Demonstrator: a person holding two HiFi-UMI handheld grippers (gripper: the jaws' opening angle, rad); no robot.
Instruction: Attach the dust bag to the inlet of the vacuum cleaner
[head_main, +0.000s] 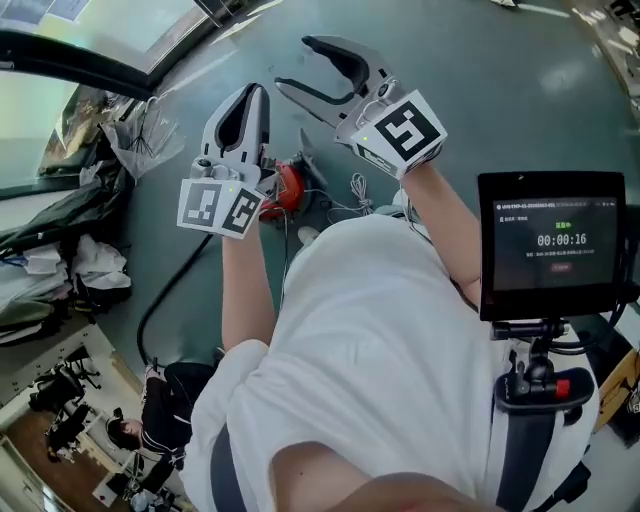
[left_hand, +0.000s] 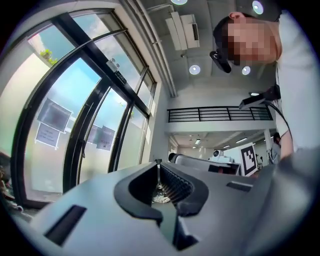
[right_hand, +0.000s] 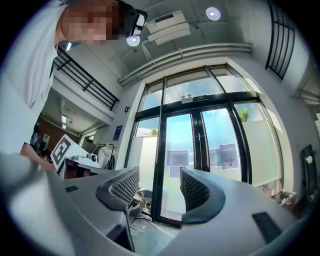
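Grey floor (head_main: 480, 90) lies below both raised grippers. The left gripper (head_main: 255, 92) is pressed together on nothing; the right gripper (head_main: 296, 63) is spread and empty. A red shape, likely the vacuum (head_main: 288, 190), sits beneath, half hidden. No dust bag shows. This fits hands about to go down, or lifted off after fitting.

two grippers, left gripper (head_main: 257, 90) and right gripper (head_main: 292, 63), one red vacuum cleaner (head_main: 288, 190), one black hose (head_main: 170, 290), one screen (head_main: 555, 255).
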